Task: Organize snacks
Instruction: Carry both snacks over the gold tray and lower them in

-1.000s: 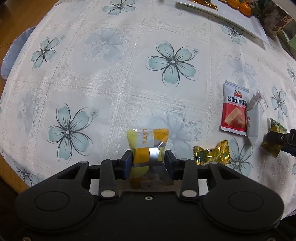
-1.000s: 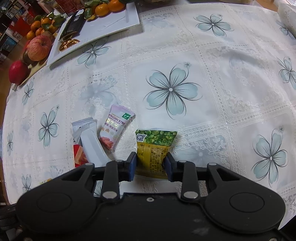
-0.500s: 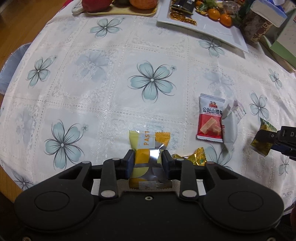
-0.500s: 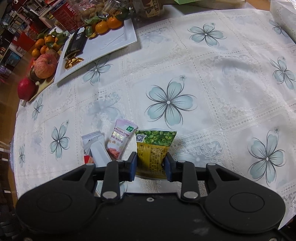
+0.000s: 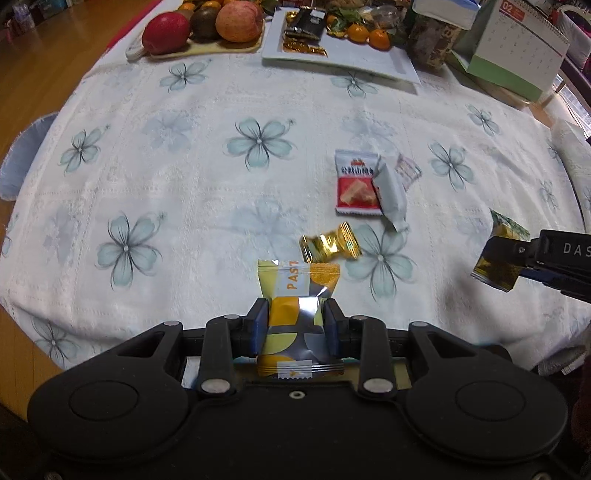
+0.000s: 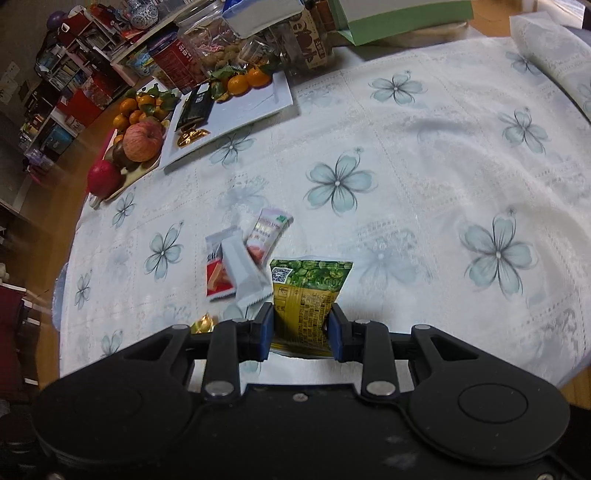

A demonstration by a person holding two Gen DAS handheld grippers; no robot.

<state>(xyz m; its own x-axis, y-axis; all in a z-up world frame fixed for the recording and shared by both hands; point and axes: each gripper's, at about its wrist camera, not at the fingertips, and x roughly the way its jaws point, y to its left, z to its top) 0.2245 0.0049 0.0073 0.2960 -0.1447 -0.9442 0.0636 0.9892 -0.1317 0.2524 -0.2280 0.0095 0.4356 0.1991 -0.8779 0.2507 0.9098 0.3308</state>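
— What has each hand got?

— The left gripper (image 5: pixel 294 320) is clamped on a yellow pastry pack (image 5: pixel 295 295), pads pressed to both sides, held above the tablecloth (image 5: pixel 184 184). The right gripper (image 6: pixel 301 328) is clamped on a green pea packet (image 6: pixel 308 295), also clear of the cloth.

— And the loose snacks?

— A little cluster sits mid-table: a red packet (image 5: pixel 356 182) lying flat, a grey wrapper (image 5: pixel 391 192) overlapping its right edge, and a pink bar (image 6: pixel 267 234) touching the grey one on its far side. A gold candy (image 5: pixel 330 243) lies just beside the red packet, nearer the left gripper.

— What about the dishes at the far edge?

— The white tray (image 5: pixel 354 59) holds a dark packet (image 5: pixel 306 22), some gold-wrapped sweets (image 5: pixel 303 48) and a few leafy tangerines (image 5: pixel 365 33), all crowded toward one end; the rest of it is bare. Just beside it the wooden board (image 5: pixel 207 48) carries a red apple (image 5: pixel 166 31), a paler apple (image 5: pixel 238 20) and something dark and round between them; I can't tell what kind. More tangerines (image 6: pixel 144 107) are piled behind them.

— Anything else back there?

— A jar (image 5: pixel 432 37) of something brown next to the tray, its contents too blurred to name, and a desk calendar (image 5: pixel 517 40) to its right.
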